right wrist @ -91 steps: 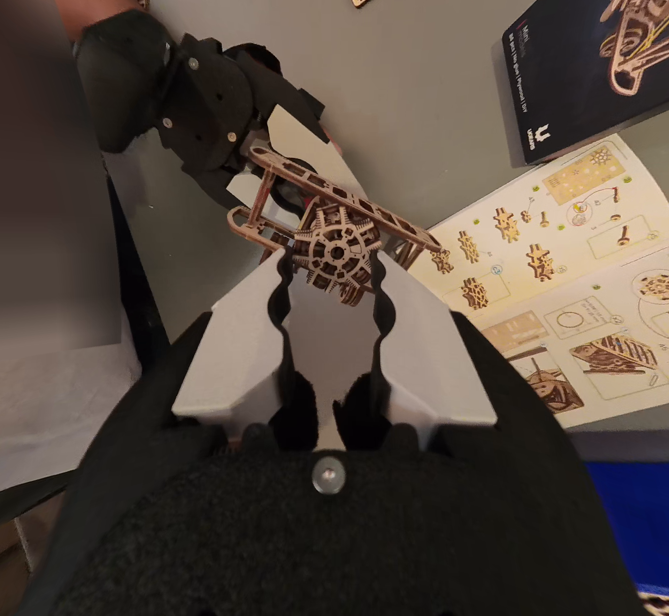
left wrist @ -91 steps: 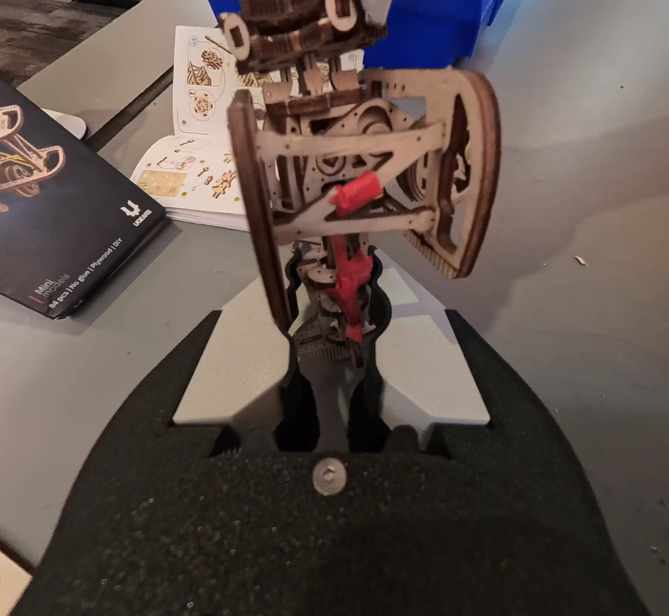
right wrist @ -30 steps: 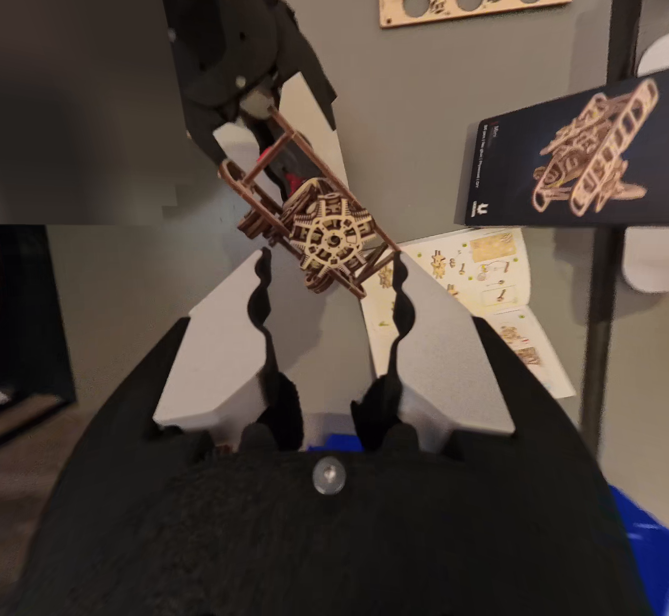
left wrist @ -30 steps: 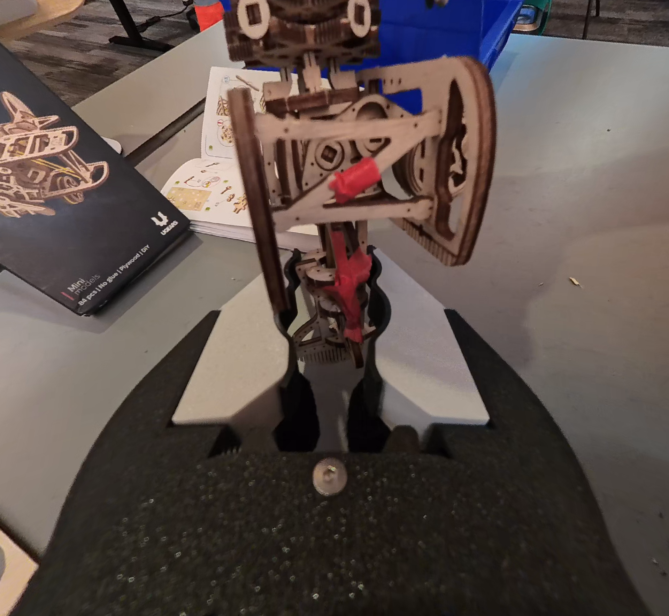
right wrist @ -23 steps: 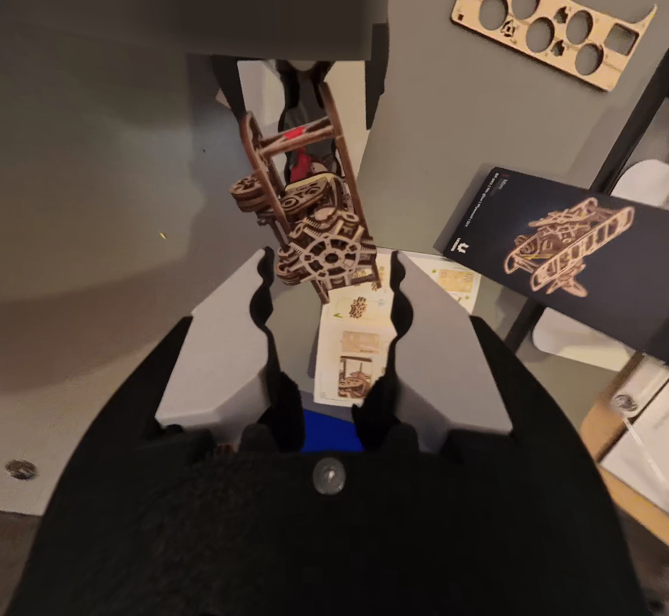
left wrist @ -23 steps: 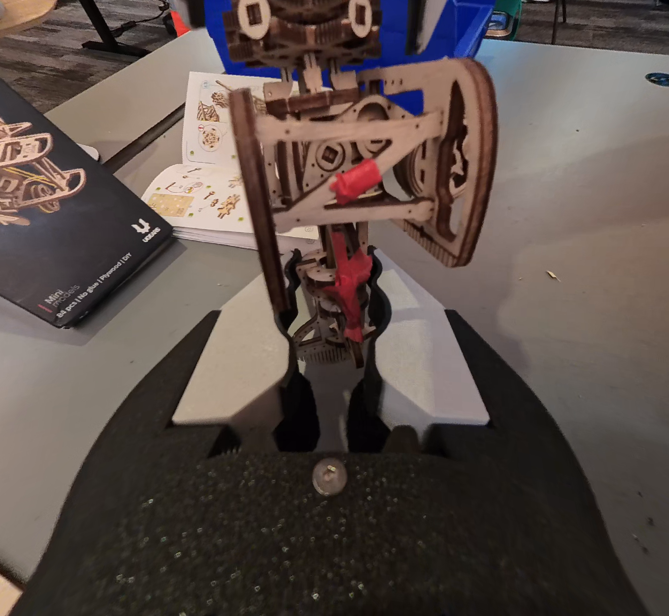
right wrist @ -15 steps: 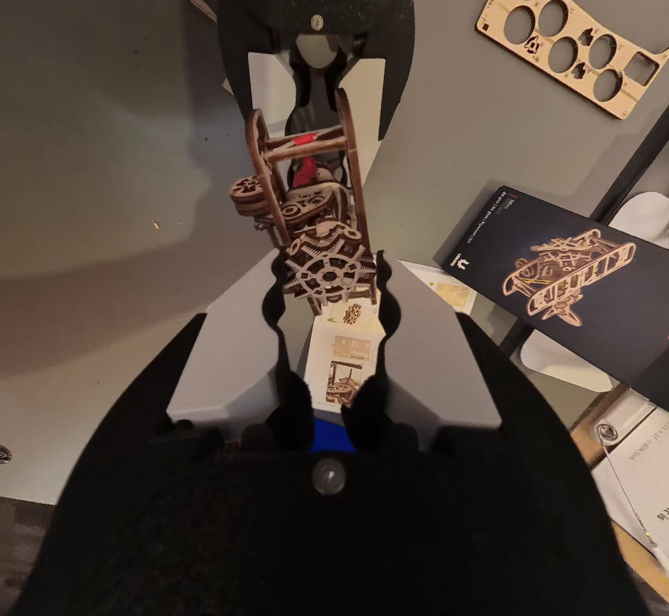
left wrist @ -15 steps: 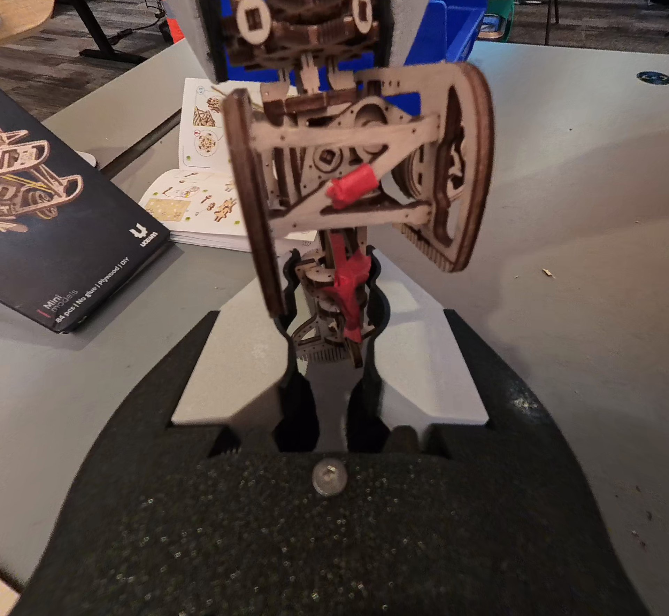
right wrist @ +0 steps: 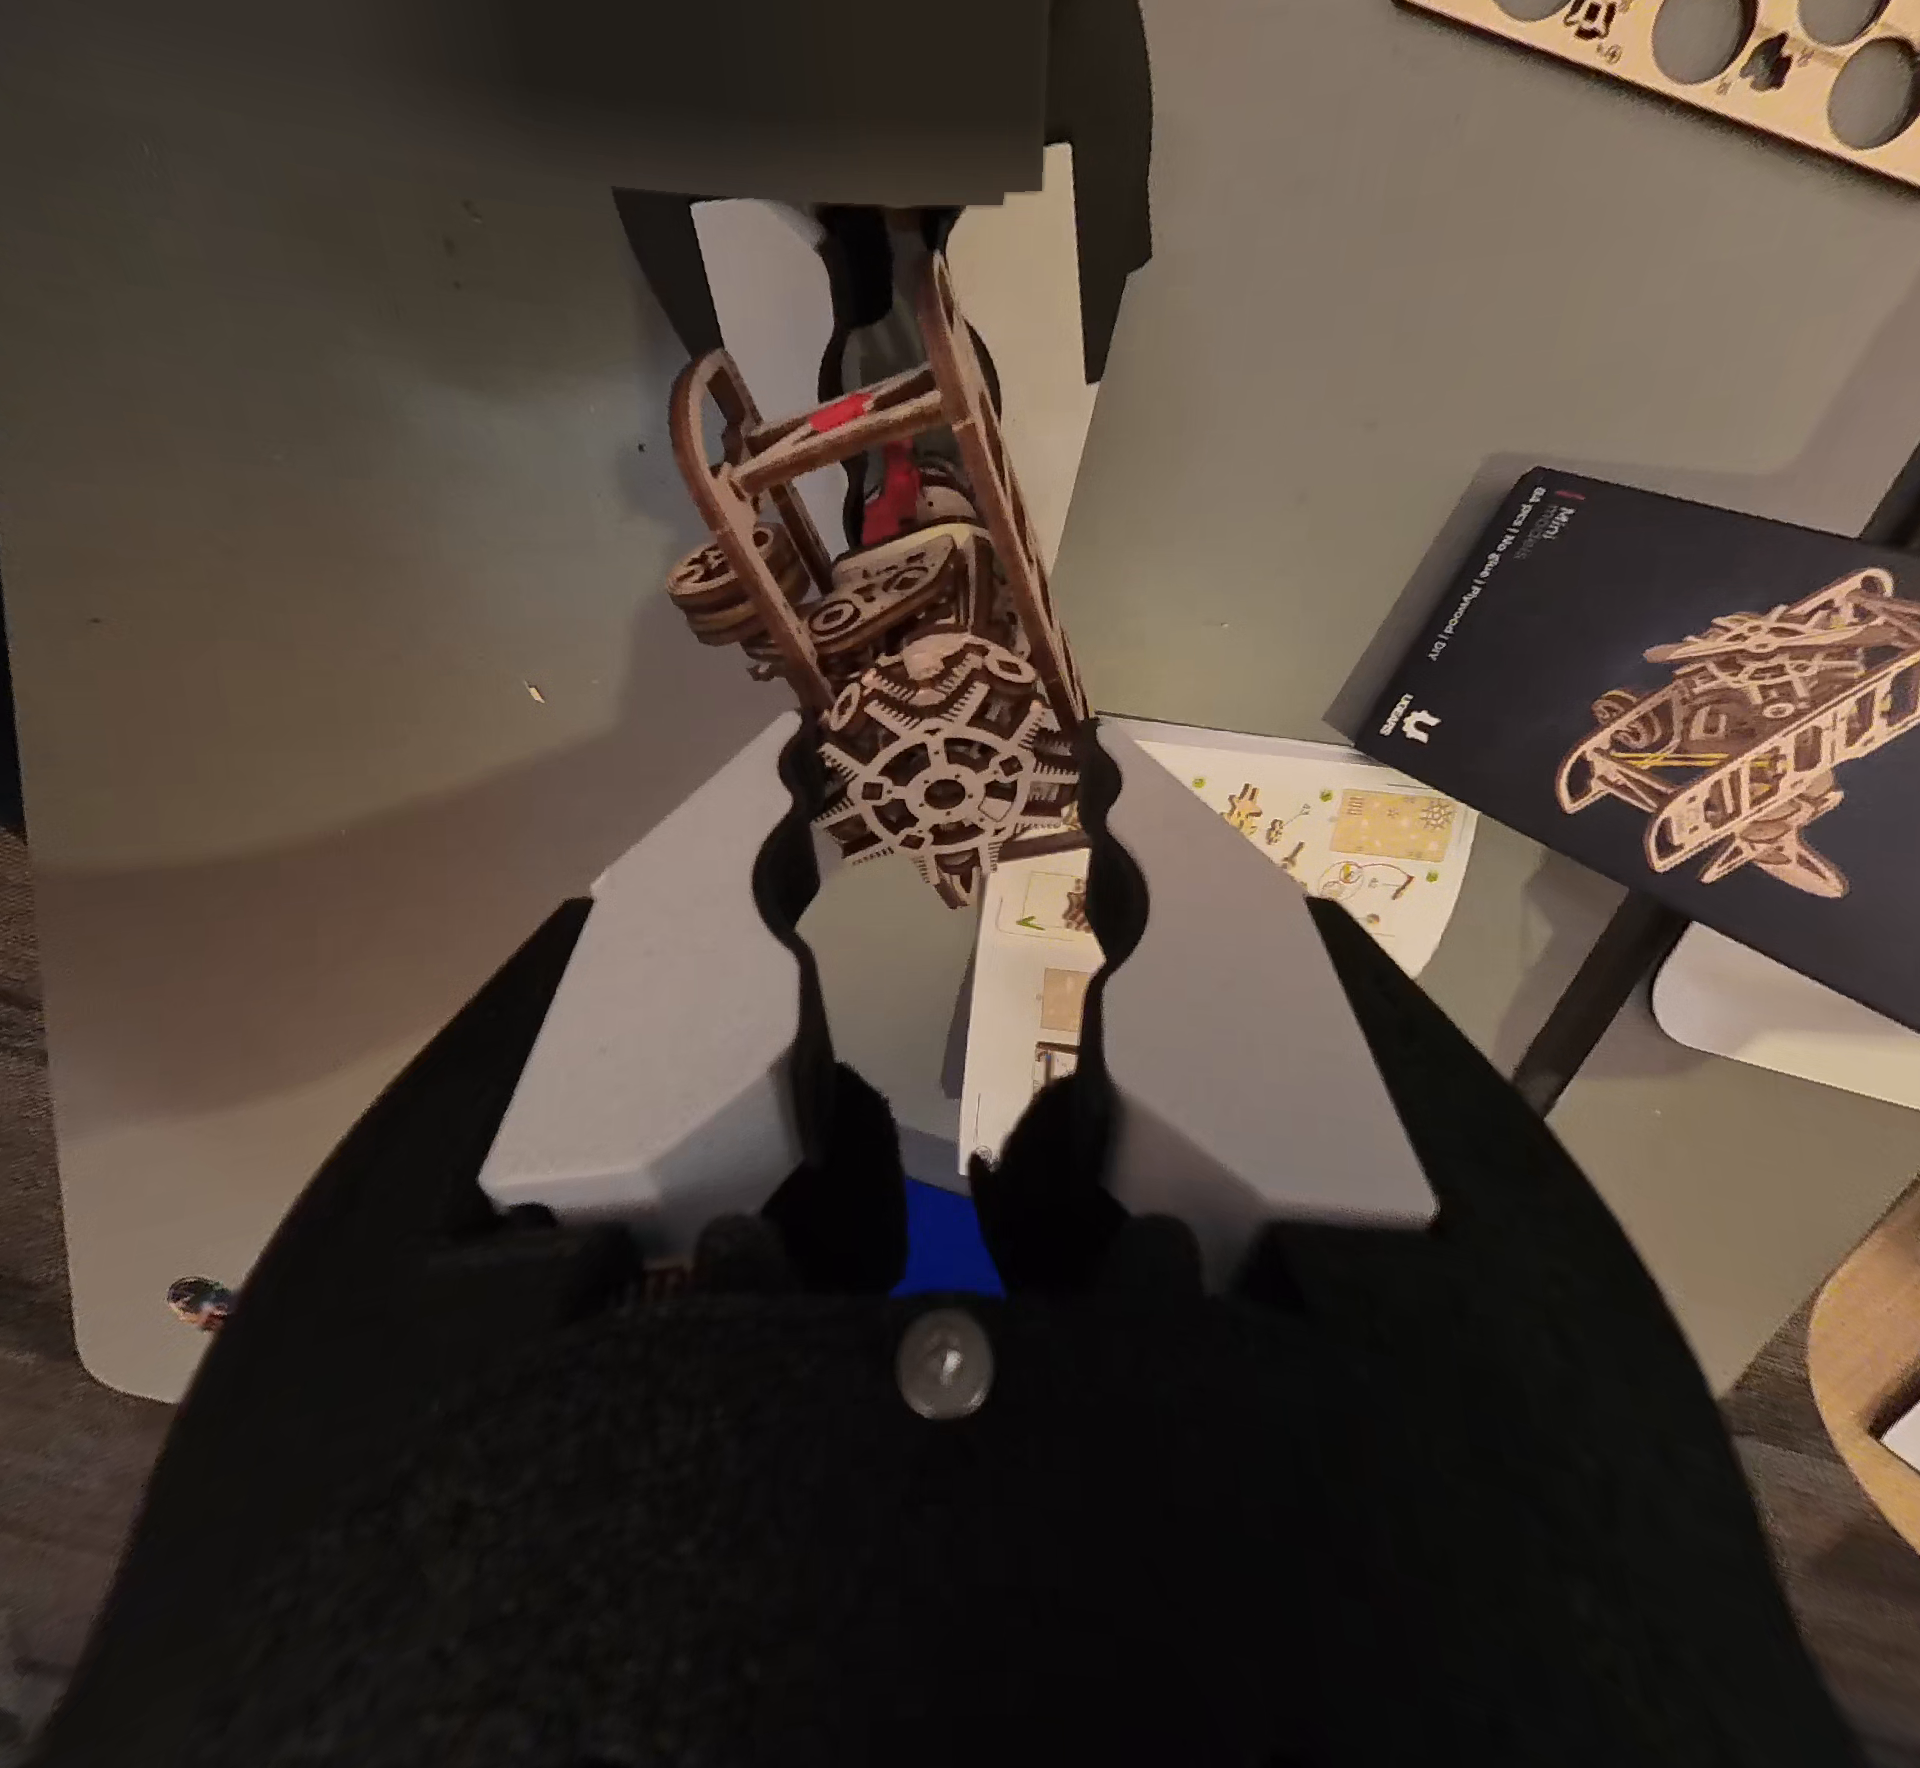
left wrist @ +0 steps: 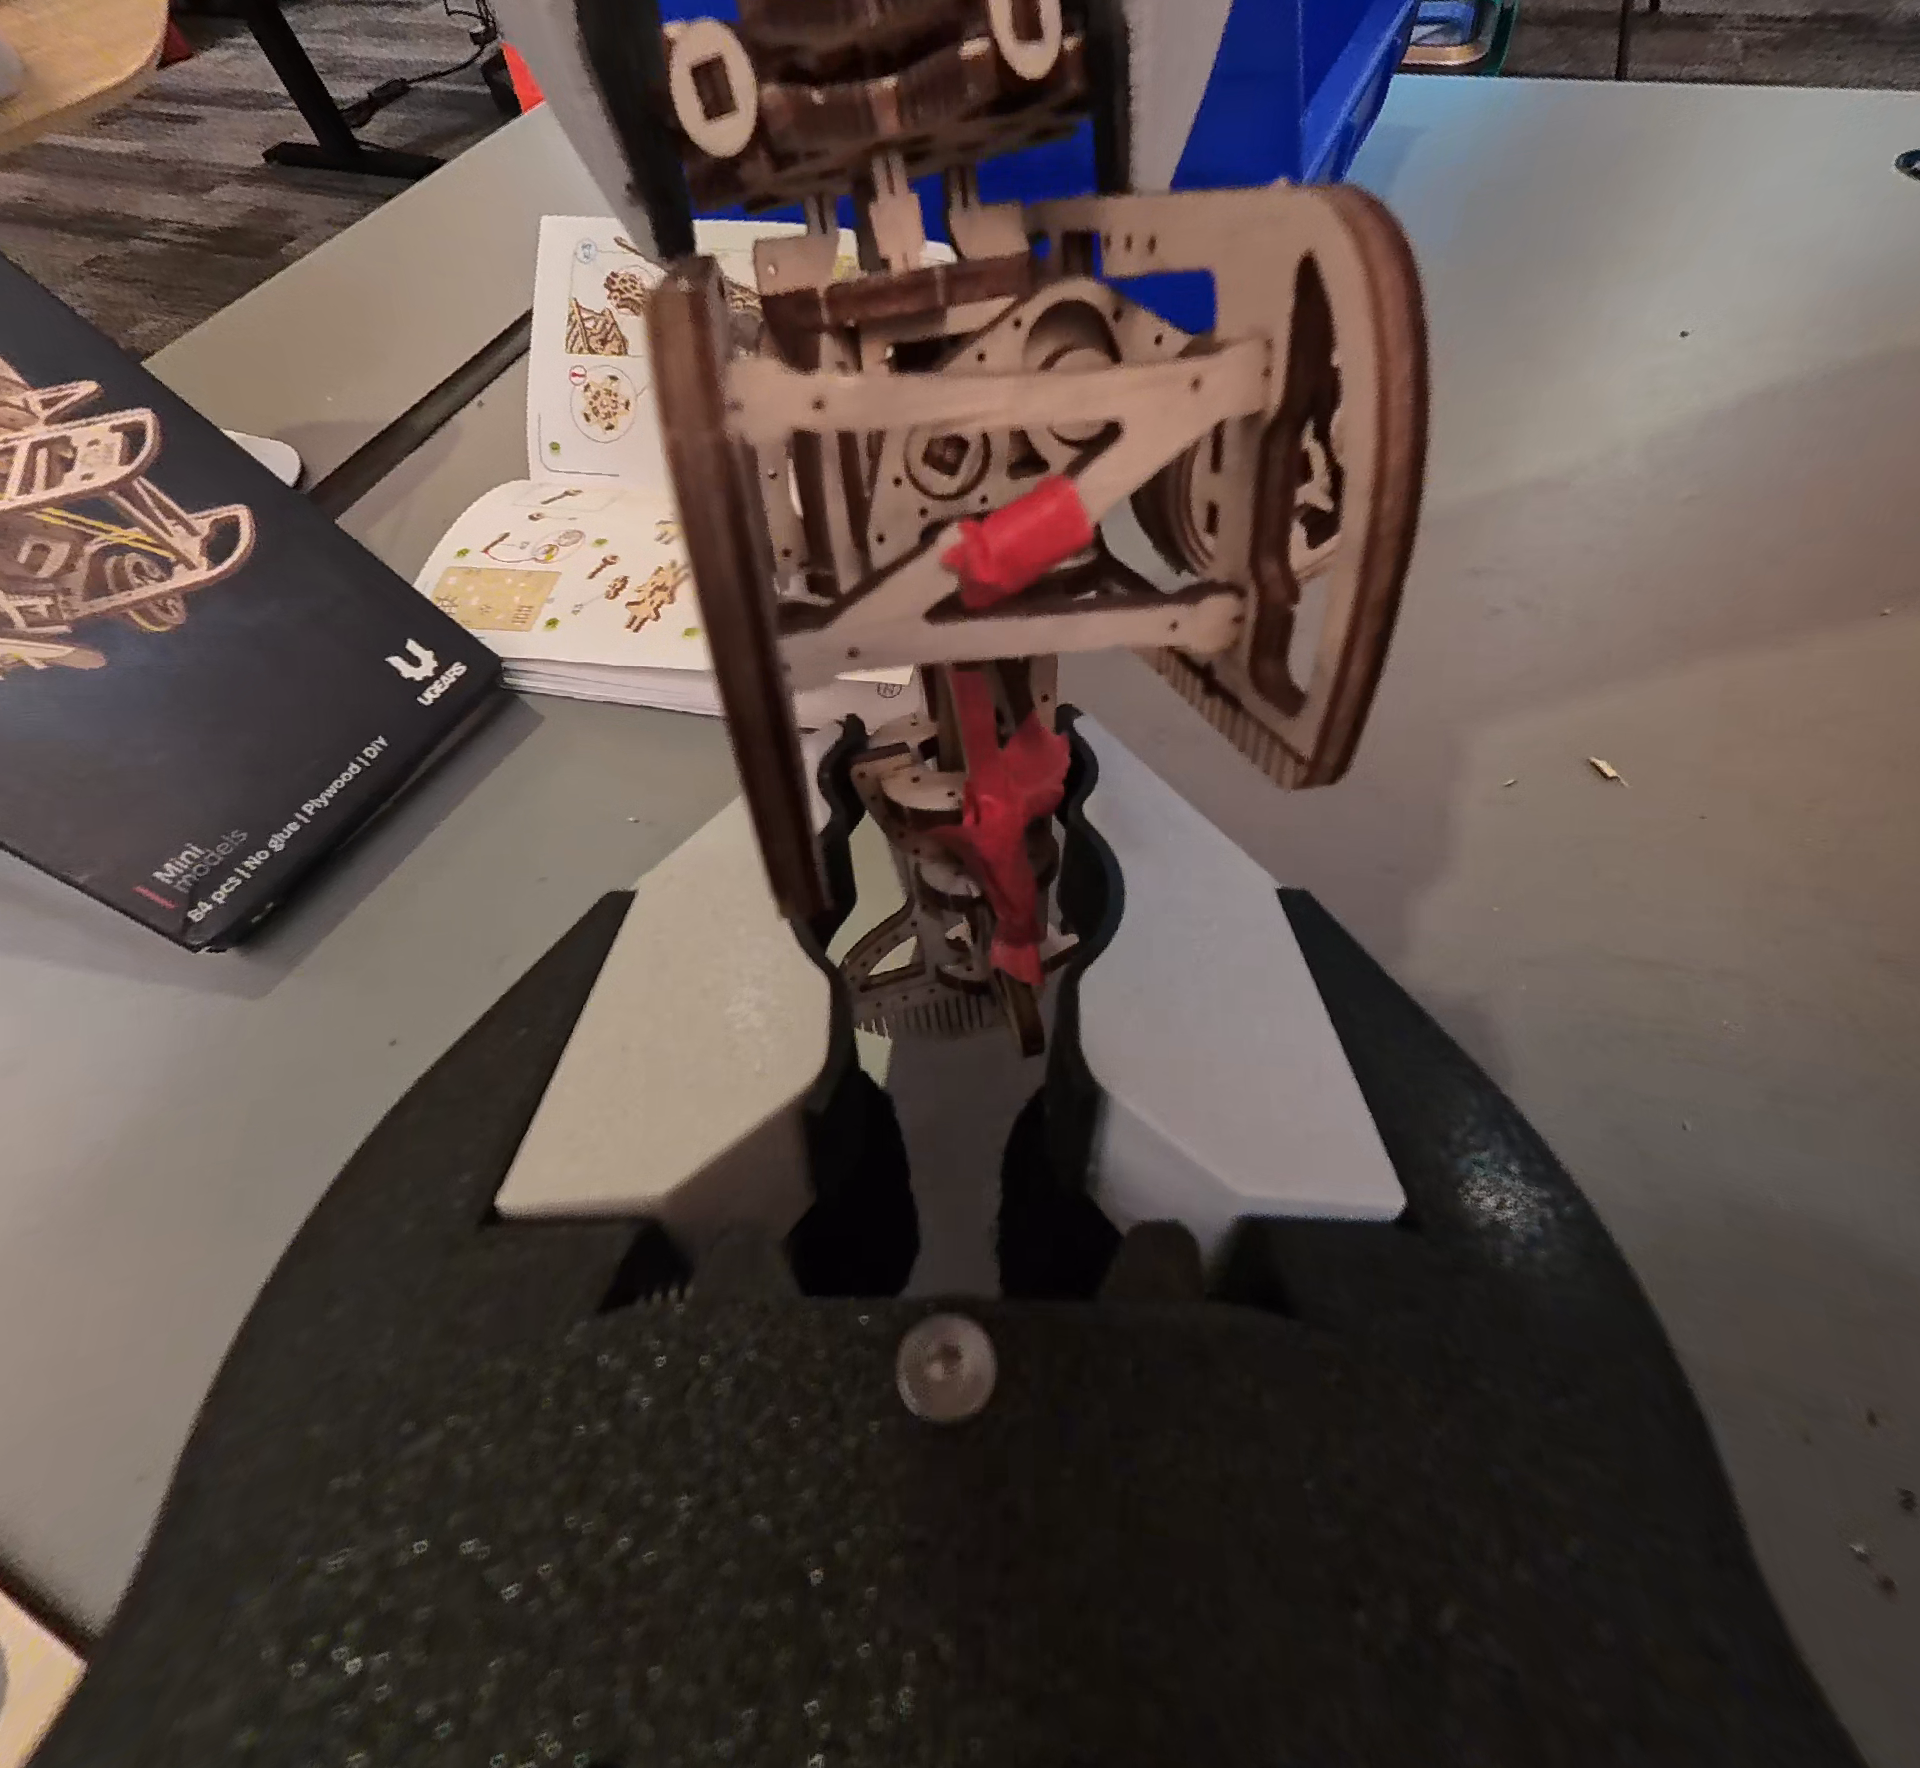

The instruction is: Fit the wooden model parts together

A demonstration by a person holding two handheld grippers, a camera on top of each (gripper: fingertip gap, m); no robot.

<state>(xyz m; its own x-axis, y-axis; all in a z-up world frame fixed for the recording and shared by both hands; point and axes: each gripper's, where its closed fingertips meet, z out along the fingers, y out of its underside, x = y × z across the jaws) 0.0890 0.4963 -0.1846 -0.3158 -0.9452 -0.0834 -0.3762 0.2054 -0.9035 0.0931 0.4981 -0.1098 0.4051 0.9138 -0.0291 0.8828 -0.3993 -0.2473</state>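
Observation:
A wooden biplane model [left wrist: 997, 471] with red tape on a strut and on the tail is held upright above the grey table. My left gripper [left wrist: 951, 783] is shut on its tail end. The model's round engine [left wrist: 883, 66] points away from me and sits between the right gripper's two white fingers [left wrist: 1164, 4]. In the right wrist view my right gripper [right wrist: 940, 773] has its black pads against both sides of the gear-like engine [right wrist: 935, 793]. The left gripper [right wrist: 883, 264] shows behind the model, partly hidden by a blurred patch.
A black model box [left wrist: 156, 627] lies at the left, also in the right wrist view [right wrist: 1662, 731]. An open instruction booklet [left wrist: 582, 575] lies behind it. A blue bin [left wrist: 1299, 4] stands at the back. A wooden sheet with punched-out holes [right wrist: 1662, 4] lies on the table [left wrist: 1610, 575].
My right gripper opened, swung round to face the engine and closed its fingers on it. My left gripper has kept hold of the model, tilting it slightly.

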